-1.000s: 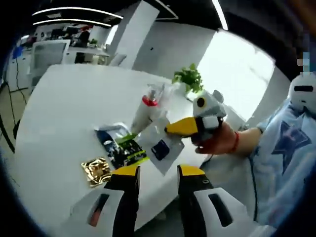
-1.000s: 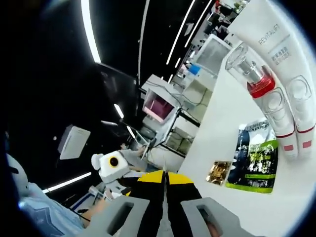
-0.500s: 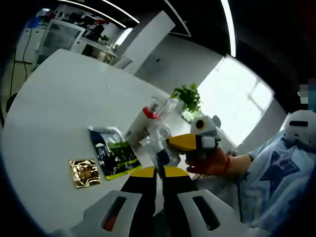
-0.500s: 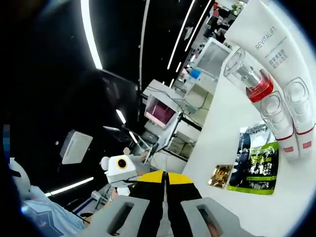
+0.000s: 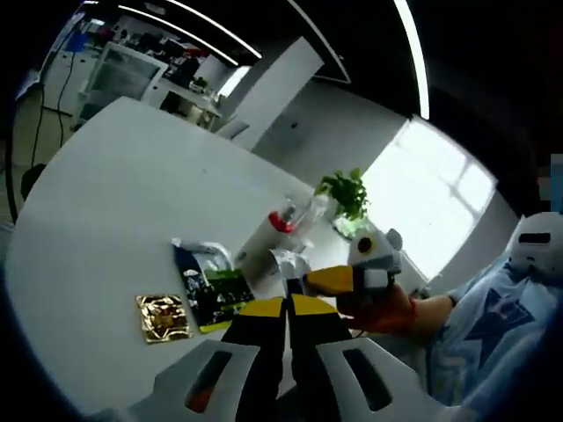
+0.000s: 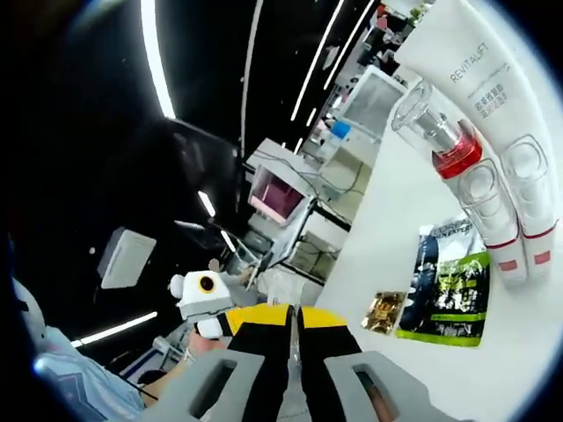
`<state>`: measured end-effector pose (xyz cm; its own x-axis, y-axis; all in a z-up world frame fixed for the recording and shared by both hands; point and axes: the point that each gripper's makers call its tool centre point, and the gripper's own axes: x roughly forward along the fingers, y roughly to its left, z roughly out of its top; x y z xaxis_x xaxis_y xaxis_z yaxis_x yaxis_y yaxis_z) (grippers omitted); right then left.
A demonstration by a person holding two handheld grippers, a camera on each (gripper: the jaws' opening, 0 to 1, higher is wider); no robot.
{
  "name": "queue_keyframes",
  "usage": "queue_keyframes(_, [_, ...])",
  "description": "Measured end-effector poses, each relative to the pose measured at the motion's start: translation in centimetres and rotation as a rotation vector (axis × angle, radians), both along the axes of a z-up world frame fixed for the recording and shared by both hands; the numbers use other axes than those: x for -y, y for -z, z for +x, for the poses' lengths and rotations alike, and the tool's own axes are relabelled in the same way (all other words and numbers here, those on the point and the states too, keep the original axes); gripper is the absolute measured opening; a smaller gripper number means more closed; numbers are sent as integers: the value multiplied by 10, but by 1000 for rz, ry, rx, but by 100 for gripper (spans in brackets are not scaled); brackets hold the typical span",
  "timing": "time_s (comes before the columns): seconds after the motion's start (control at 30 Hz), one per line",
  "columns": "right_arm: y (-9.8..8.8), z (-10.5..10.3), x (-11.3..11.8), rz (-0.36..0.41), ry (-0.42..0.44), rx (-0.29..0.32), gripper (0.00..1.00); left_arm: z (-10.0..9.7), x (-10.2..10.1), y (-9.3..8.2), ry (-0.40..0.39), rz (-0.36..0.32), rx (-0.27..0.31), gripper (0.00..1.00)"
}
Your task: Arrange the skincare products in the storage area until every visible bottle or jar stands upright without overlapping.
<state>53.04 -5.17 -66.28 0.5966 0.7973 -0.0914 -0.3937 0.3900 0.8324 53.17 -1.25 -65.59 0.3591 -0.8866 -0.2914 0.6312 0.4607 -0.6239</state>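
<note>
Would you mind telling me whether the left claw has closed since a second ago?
Yes. The left claw had a clear gap between its yellow tips a second ago; now they meet, empty, in front of the gold packet on the white table.

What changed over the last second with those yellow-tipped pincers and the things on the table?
The left gripper closed its jaws on nothing; a second ago they stood apart. The right gripper stayed shut. The gold sachet, green packet and white tubes lie where they were; only the cameras shifted.

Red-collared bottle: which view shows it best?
Right gripper view: the red-collared bottle is large there, clear cap and red collar distinct, lying beside a white tube. In the left gripper view it is small and blurry.
</note>
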Motion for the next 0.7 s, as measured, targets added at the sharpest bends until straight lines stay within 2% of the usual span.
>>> queue_keyframes(0.2, [14,3,6,-121,29,14,0,23,-12,-6,-80,-33,10,0])
queue_keyframes(0.47, [19,1,4,-106,16,-27,0,52,-16,-9,-170,-89,-4,0])
queue_keyframes(0.57, [22,-1,3,-106,7,-41,0,64,-16,-15,-204,-157,-20,0])
queue_keyframes(0.63, [24,-1,2,-109,3,-53,0,70,-16,-15,-217,-165,-16,0])
queue_keyframes(0.7, [26,-2,1,-115,-1,-56,0,81,-16,-13,-238,-148,20,0])
